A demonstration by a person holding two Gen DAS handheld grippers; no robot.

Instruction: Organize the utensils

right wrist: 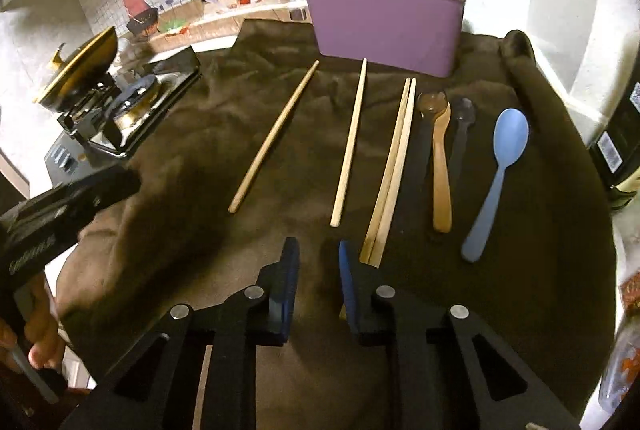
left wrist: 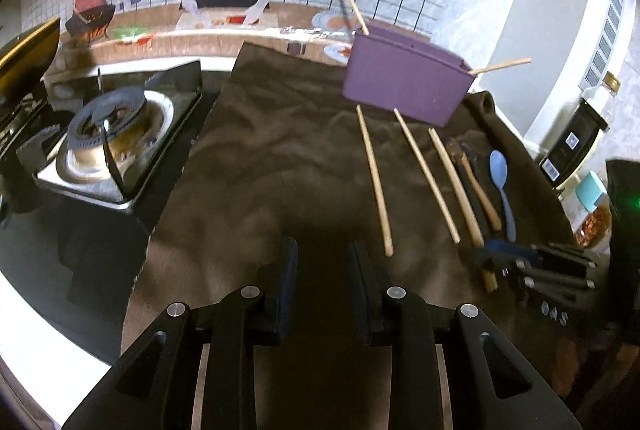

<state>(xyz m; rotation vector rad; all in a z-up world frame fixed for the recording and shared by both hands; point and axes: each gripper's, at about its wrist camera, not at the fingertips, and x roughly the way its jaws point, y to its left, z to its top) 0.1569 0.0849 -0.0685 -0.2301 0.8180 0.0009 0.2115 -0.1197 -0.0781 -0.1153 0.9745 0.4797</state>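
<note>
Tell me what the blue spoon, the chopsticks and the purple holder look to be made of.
Blue spoon: likely plastic, uniform matte colour. Chopsticks: pale wood or bamboo, unvarnished tan, no shine. Purple holder: probably moulded plastic, smooth, even, dull surface.

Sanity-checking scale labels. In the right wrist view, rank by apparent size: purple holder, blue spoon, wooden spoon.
1. purple holder: clearly largest, though farthest from the camera.
2. blue spoon: looks longer than the wooden one.
3. wooden spoon: smallest.
The gap between the spoons is modest, and fisheye stretch near the edge makes it unsure.
</note>
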